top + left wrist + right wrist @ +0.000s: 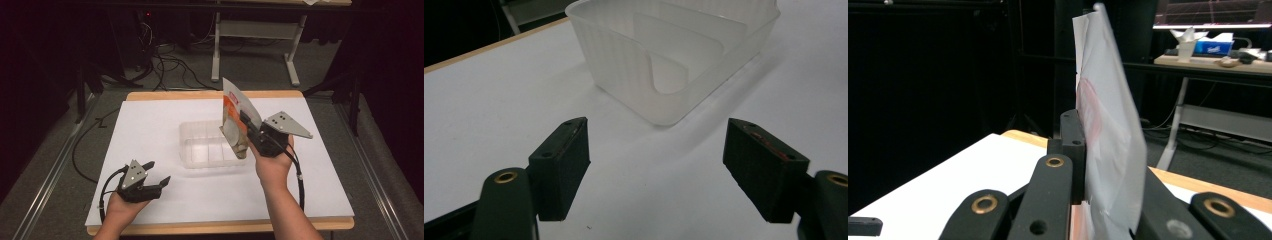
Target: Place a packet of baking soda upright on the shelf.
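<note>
We hold a flat snack pouch [235, 112] clamped tight in the right gripper [248, 127], its jaws pinching one edge so the pouch stands nearly upright over the 3 o'clock end of the clear plastic bin [200, 145]. The pouch's lower corner dips at the bin's rim, though we cannot tell whether it touches. In the right gripper view the pouch [1108, 135] rises edge-on between the jaws.

Our left gripper [155, 175] rests at about 7 o'clock on the white table [150, 120], jaws spread wide and holding nothing, pointed toward the bin [664, 65] (the dividers inside show clearly there).

The risk we see: the bin is light and nothing steadies it, so the pouch's corner could catch the rim or a divider and shove or tip the bin. The pouch, gripped at one edge only, could also swing and slip into the wrong slot.
</note>
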`<state>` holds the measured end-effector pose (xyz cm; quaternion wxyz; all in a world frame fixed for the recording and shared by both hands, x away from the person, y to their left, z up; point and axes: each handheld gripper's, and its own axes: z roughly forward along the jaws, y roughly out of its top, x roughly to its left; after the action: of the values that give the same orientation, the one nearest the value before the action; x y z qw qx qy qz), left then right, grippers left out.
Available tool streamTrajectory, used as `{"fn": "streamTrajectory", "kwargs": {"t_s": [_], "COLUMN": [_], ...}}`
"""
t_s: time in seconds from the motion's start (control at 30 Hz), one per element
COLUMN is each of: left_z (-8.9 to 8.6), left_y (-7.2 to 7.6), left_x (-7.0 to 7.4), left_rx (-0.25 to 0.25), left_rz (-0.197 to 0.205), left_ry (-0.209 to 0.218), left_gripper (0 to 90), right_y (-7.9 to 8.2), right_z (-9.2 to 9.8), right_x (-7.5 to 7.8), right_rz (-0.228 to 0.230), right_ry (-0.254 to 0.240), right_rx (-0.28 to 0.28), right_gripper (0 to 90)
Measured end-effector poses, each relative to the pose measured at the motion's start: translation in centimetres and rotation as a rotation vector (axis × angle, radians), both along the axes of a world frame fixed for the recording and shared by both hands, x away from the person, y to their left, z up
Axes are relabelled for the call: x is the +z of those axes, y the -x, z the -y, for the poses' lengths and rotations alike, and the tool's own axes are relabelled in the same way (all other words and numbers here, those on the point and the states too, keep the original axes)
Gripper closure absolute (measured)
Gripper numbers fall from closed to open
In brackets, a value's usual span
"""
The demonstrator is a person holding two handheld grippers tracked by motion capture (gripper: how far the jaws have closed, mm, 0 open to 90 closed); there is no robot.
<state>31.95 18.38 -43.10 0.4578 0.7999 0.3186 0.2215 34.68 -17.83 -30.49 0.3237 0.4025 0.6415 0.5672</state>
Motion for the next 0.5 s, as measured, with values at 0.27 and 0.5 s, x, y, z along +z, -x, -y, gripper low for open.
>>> {"fn": "streamTrajectory", "kwargs": {"t_s": [0.27, 0.5], "left_z": [0.0, 0.1], "left_y": [0.1, 0.1], "left_x": [0.0, 0.0], "left_rx": [-0.006, -0.014], "left_rz": [-0.001, -0.004], "left_ry": [0.004, 0.007], "left_gripper": [26.8, 26.5], "right_y": [-1.9, -3.4], "right_z": [-2.4, -3.6], "right_x": [-1.4, -2.2], "right_rz": [-0.017, -0.018], "right_ry": [0.022, 0.046], "right_rx": [0.003, -0.007], "right_gripper": [90.0, 90.0]}}
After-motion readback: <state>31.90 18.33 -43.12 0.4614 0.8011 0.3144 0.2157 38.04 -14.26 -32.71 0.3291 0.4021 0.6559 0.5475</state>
